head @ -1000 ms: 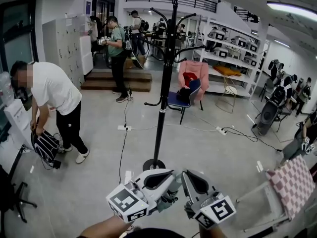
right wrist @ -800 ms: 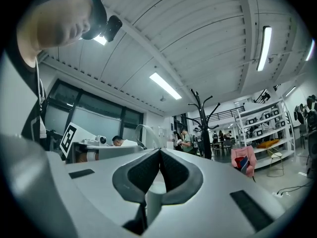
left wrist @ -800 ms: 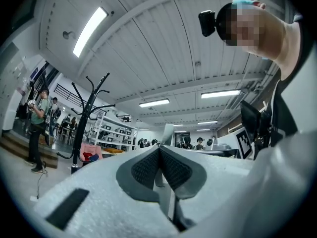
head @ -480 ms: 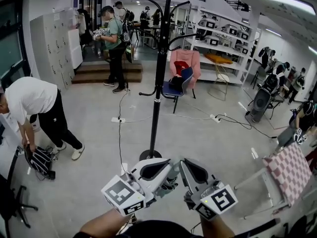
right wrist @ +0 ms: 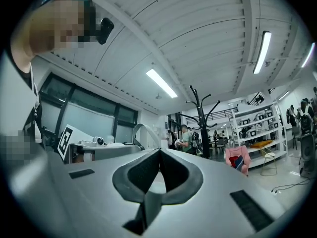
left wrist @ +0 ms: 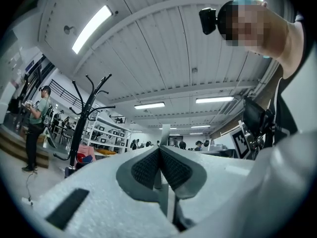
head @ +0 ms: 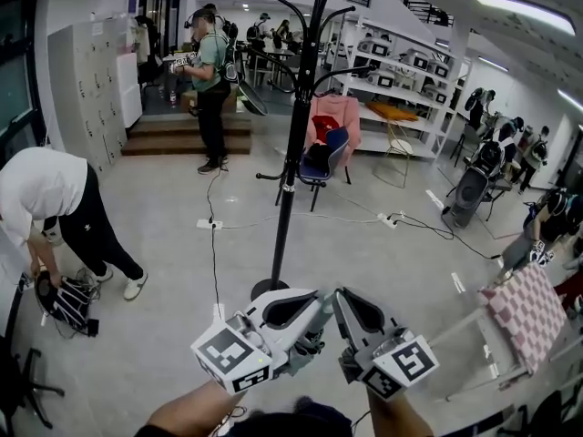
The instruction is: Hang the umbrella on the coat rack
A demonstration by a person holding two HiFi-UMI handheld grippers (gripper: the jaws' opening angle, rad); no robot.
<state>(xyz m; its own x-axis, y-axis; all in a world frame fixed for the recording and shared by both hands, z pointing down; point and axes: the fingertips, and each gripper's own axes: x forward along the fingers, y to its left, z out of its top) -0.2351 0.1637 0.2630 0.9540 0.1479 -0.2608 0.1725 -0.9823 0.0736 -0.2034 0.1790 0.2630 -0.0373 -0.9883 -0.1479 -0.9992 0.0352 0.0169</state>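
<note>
Left claw [left wrist: 159, 148] is pinching the umbrella [left wrist: 164, 133] by its pale curved handle. Right claw [right wrist: 159, 152] is pressed together, empty. The rack [head: 290, 180] stands on the floor at 12 o'clock beyond both

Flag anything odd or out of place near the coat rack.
Nothing damaged or spilled. The coat rack stands upright. Only oddity: loose cables and a power strip trail across the floor beside its base, a possible trip hazard.

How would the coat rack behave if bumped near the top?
The coat rack is a tall thin pole on a small round base, so it probably tips or wobbles easily. It looks rigid, likely metal, so it should not bend.
</note>
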